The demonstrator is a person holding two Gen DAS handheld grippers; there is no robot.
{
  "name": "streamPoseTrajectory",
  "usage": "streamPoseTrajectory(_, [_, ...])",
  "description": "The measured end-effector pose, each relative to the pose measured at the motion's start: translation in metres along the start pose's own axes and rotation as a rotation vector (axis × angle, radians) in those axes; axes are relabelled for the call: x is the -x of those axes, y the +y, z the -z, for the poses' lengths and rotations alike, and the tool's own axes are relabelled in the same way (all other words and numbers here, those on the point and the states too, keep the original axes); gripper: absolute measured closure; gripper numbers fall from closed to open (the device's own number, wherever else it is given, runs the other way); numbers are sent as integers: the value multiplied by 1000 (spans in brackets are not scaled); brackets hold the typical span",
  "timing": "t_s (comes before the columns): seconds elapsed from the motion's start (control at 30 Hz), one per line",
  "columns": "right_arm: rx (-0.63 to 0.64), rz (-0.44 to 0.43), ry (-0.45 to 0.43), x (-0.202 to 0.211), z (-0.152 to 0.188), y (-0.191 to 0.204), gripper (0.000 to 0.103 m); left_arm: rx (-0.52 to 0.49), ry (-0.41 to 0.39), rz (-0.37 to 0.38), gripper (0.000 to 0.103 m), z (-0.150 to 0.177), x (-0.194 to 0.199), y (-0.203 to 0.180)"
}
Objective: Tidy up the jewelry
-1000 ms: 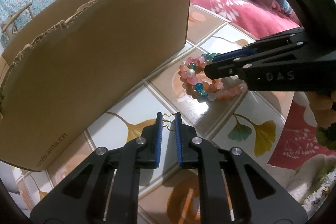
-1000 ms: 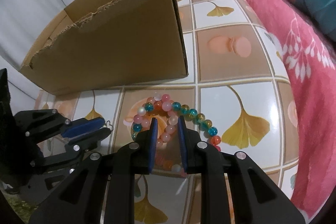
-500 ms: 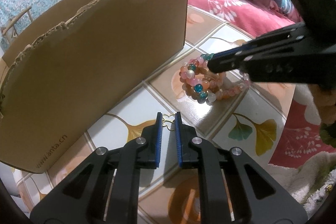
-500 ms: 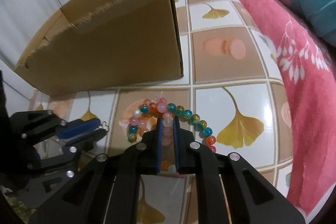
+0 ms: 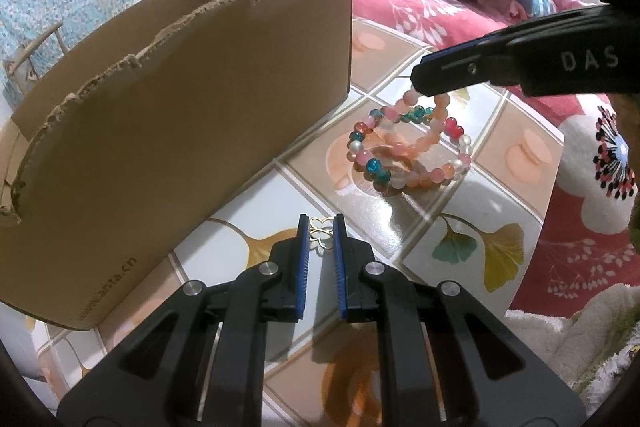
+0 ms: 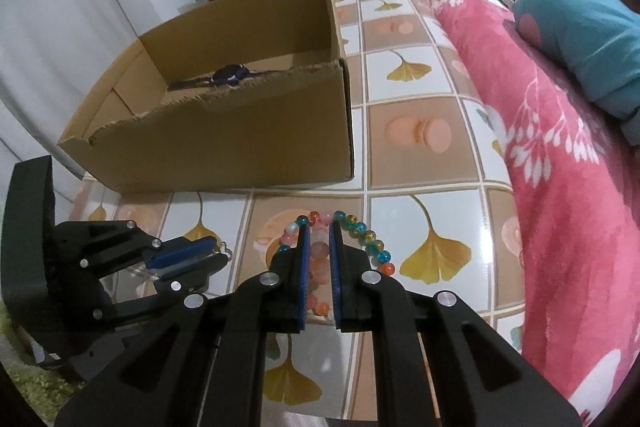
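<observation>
Two claws, two pieces of jewelry, one open box beside them

The cardboard box [image 6: 224, 131] stands on the tiled floor [image 6: 404, 155], just behind and left of both claws, open top up, something dark already inside. The right claw [image 6: 319, 227] is closed on the bead bracelets [image 5: 404, 147], a tangle of pink, orange and teal loops hanging from its tips, the lowest beads seemingly on the tile. The left claw [image 5: 320, 223], nearer the box, is narrowed around a small gold clover charm [image 5: 320, 237] at its tips.

Even indoor light, glare on the glossy tiled floor [image 6: 436, 163], strong fisheye bending and dark corners.
</observation>
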State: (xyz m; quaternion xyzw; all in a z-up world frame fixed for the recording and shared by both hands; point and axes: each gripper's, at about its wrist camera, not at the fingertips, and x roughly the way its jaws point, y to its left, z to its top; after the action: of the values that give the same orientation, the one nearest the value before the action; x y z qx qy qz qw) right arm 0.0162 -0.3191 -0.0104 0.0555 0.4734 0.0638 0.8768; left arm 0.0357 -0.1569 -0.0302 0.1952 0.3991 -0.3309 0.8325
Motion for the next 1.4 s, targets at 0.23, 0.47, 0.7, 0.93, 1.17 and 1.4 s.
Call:
streamPoseTrajectory(0.23, [21,15,-40,18,-3,5,94,-10,-37,-20,92,2,20,0])
streamPoseTrajectory(0.47, [80,38,-115,49,-14,18,94,-10,-123,-24,92,-9,57,3])
streamPoseTrajectory(0.7, [231,41,-277,99,-55,43,94,-3,-304,-42,92,-41,118,22])
streamPoseTrajectory(0.93, [329,-89,-310,84,-121,55,94,1,-321,-76,92,-83,115,64])
streamPoseTrajectory(1.17, [365,-192,-39,-8,-173,48,94,70,-71,96,92,-108,38,111])
streamPoseTrajectory(1.4, [400,-176,148,-71,-184,49,93,133,144,243,92,-117,-18,134])
